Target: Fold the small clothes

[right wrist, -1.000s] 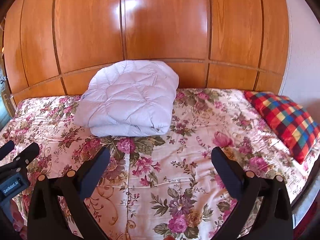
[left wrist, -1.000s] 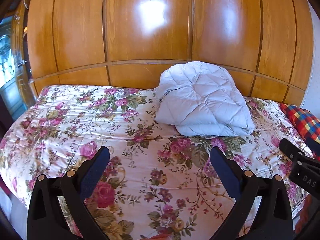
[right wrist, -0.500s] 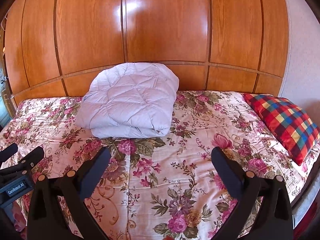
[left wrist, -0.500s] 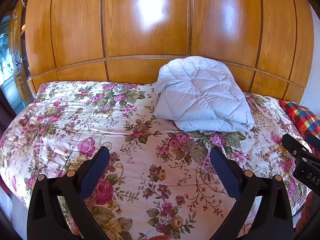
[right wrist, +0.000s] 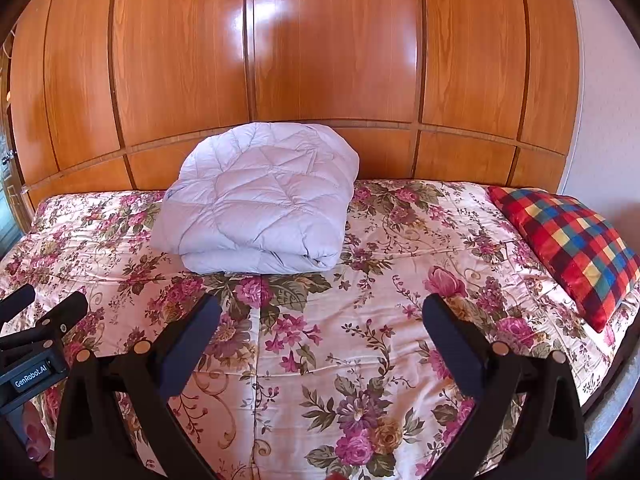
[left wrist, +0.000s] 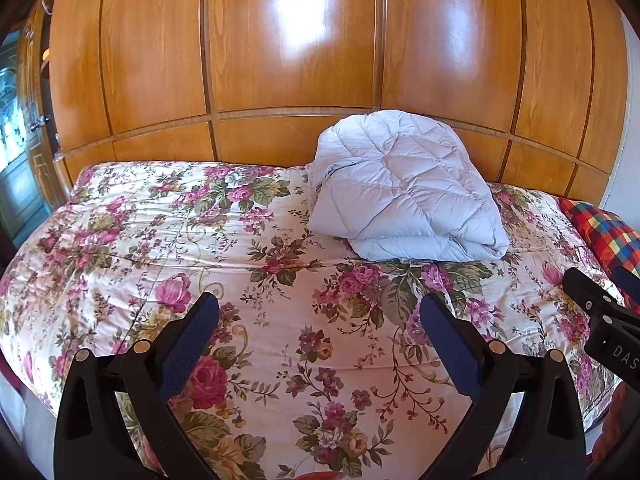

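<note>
Left hand-held gripper (left wrist: 319,308): black frame, blue-padded fingers spread wide, holding nothing, above the bed (left wrist: 280,320) with its pink-and-cream rose-print quilted cover.

Right hand-held gripper (right wrist: 322,310): same build, fingers spread wide, holding nothing; its black body edges into the left view at the right.

Folded pale lilac quilted puffer garment (right wrist: 260,200): lies at the far side of the bed, against the glossy orange-brown wooden panelled wall (right wrist: 320,60), well apart from both grippers.

Red, blue and yellow checked pillow (right wrist: 572,248): on the bed's right end.
</note>
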Motion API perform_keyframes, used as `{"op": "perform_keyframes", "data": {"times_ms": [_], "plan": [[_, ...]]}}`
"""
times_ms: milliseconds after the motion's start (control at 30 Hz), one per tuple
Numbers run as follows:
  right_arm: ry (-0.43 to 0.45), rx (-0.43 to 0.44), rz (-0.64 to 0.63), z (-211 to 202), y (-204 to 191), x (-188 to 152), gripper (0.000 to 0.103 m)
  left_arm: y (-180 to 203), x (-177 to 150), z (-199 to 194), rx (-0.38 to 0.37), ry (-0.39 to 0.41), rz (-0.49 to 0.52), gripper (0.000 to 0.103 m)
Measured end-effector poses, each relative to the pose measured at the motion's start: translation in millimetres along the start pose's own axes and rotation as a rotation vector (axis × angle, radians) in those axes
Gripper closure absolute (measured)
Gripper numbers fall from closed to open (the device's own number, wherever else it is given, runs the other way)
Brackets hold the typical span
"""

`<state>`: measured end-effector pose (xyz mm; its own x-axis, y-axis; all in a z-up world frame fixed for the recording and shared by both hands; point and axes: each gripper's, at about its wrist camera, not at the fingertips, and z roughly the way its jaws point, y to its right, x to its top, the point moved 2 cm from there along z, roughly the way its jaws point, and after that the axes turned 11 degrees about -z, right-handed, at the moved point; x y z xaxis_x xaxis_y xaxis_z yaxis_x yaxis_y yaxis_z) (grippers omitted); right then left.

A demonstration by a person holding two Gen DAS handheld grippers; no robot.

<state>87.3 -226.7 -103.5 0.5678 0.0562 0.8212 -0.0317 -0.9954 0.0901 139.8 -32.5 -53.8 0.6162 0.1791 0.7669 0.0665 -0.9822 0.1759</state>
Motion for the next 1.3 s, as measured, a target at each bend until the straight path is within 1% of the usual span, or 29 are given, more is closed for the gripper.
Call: {"op": "perform_keyframes", "data": {"times_ms": [433, 1067, 1167, 1300], "plan": [[-0.004, 0.005, 0.0, 1.5, 1.2, -0.1, 0.002, 0.1, -1.9, 0.0, 0.006, -0.004, -0.001, 0.003], [-0.017, 0.008, -0.006, 3.7, -0.7, -0.7, 0.002, -2.0, -3.1, 4.4, -0.003, -0.032, -0.007, 0.003], [-0.022, 0.009, -0.002, 4.2, -1.4, -1.1, 0.002, -2.2, -4.0, 4.5, 0.012, -0.027, -0.002, 0.003], [-0.025, 0.006, 0.001, 3.6, -1.6, -2.0, 0.002, -1.4, -4.7, 5.0, 0.009, -0.029, -0.003, 0.003]]}}
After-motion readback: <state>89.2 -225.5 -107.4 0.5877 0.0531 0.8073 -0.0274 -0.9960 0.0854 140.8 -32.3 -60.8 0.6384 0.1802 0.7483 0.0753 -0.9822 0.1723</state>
